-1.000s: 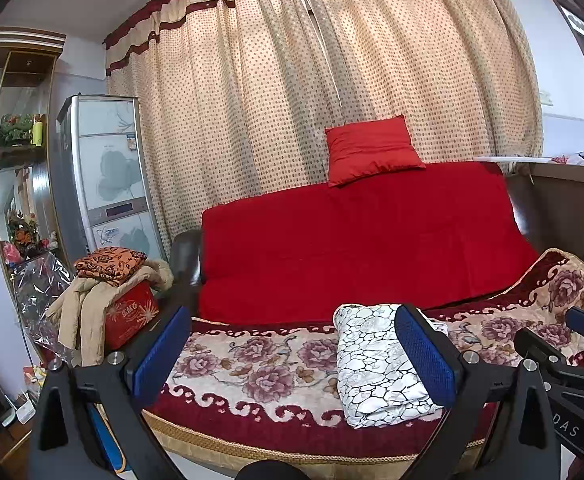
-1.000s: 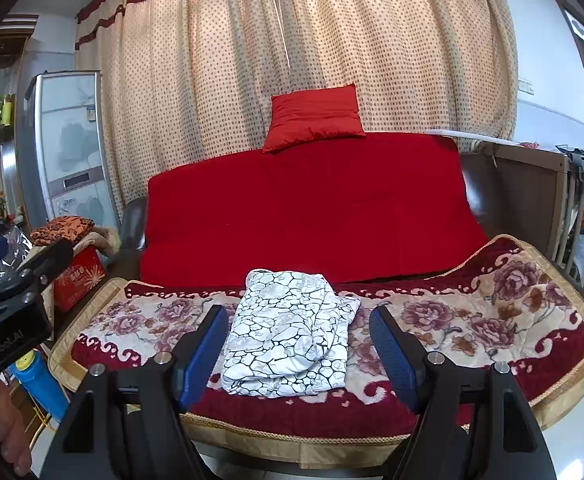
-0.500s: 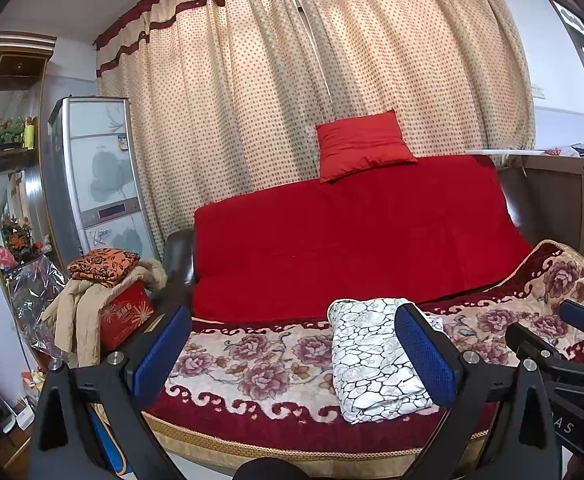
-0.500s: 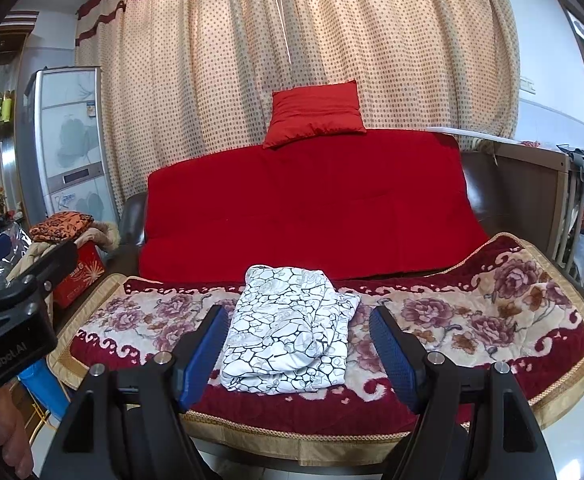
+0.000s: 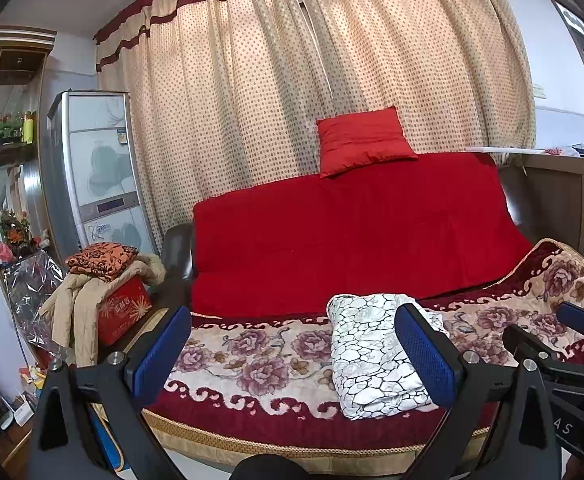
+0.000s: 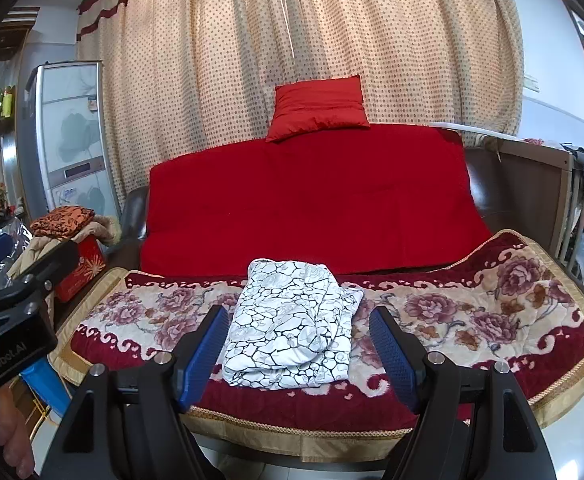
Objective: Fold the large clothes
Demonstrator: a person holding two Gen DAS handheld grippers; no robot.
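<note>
A white garment with a black crackle pattern [image 5: 372, 356] [image 6: 296, 324] lies folded into a thick rectangle on the floral blanket [image 5: 252, 360] [image 6: 472, 312] that covers the sofa seat. My left gripper [image 5: 292, 352] is open, held back from the sofa's front edge with nothing between its blue pads. My right gripper [image 6: 298, 348] is open too, off the front edge, and the folded garment shows between its fingers but lies well beyond them. Each view catches the other gripper at its side.
The sofa back wears a red cover [image 5: 352, 232] with a red cushion [image 5: 364, 140] on top. Left of the sofa a red box [image 5: 122, 312] carries a beige coat and an orange folded cloth [image 5: 102, 258]. A tall cabinet [image 5: 96, 168] and a dotted curtain [image 5: 312, 72] stand behind.
The view of the sofa has shifted slightly in both cameras. The garment lies as before and both grippers stay open.
</note>
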